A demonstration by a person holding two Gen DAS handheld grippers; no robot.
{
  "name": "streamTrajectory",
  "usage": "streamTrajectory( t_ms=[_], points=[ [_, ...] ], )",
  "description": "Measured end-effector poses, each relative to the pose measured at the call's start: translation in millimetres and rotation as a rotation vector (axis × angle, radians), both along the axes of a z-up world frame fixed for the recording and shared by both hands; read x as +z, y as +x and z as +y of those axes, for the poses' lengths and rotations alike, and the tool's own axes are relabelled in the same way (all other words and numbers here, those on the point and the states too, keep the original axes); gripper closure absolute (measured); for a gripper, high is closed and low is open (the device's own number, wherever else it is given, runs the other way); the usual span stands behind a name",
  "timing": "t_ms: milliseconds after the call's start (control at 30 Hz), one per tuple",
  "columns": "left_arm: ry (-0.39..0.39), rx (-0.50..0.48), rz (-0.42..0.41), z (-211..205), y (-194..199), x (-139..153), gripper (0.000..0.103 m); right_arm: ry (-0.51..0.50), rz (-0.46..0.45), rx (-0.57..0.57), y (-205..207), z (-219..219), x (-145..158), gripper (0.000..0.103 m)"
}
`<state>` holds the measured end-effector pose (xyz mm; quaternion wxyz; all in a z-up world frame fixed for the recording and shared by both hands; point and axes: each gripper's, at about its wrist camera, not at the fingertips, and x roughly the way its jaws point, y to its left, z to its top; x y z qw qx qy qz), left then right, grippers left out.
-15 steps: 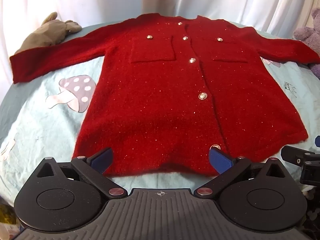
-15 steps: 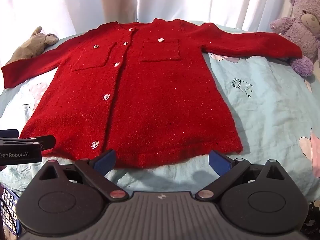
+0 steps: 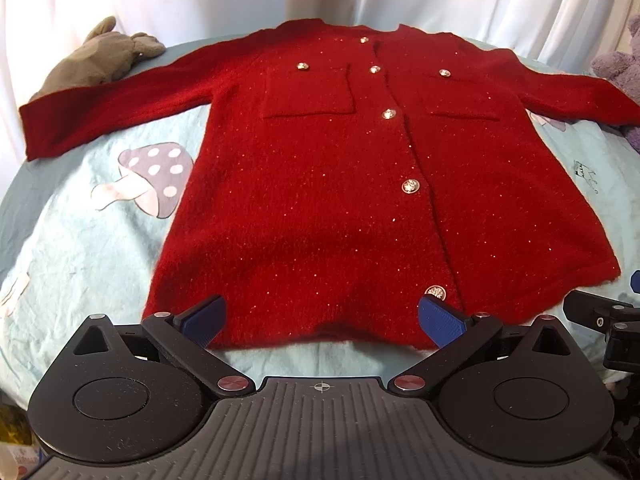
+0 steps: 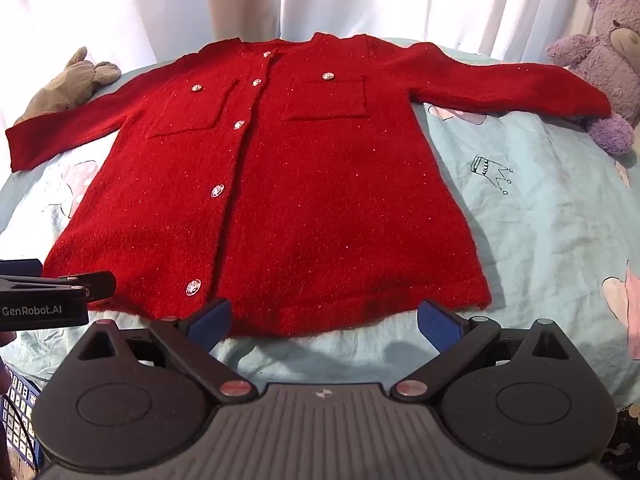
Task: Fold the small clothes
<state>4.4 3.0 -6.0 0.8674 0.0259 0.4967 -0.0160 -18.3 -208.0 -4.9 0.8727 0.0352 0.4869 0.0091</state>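
Note:
A small red knit cardigan (image 3: 320, 184) with silver buttons and two chest pockets lies flat and face up on the pale blue bedsheet (image 3: 80, 248), sleeves spread out to both sides. It also shows in the right wrist view (image 4: 312, 200). My left gripper (image 3: 322, 320) is open and empty, its blue pads over the left half of the near hem. My right gripper (image 4: 324, 320) is open and empty, at the right half of the near hem. Each gripper's side shows at the edge of the other's view.
A grey-brown plush toy (image 3: 100, 56) lies at the far left by the left sleeve cuff. A purple teddy bear (image 4: 600, 64) sits at the far right, touching the right sleeve end. White curtains hang behind. The sheet has mushroom (image 3: 148, 180) and crown (image 4: 490, 172) prints.
Both views have shifted only slightly; the cardigan lies as before and both grippers stay open at the hem.

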Motion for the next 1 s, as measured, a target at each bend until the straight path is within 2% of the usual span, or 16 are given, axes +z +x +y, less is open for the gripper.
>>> streamTrajectory(
  t_ms=[1000],
  points=[
    [0.003,0.011,0.007,0.8,-3.3,0.0,0.0,0.009,0.007,0.008,3.3,-2.2,-2.4,0.004]
  ],
)
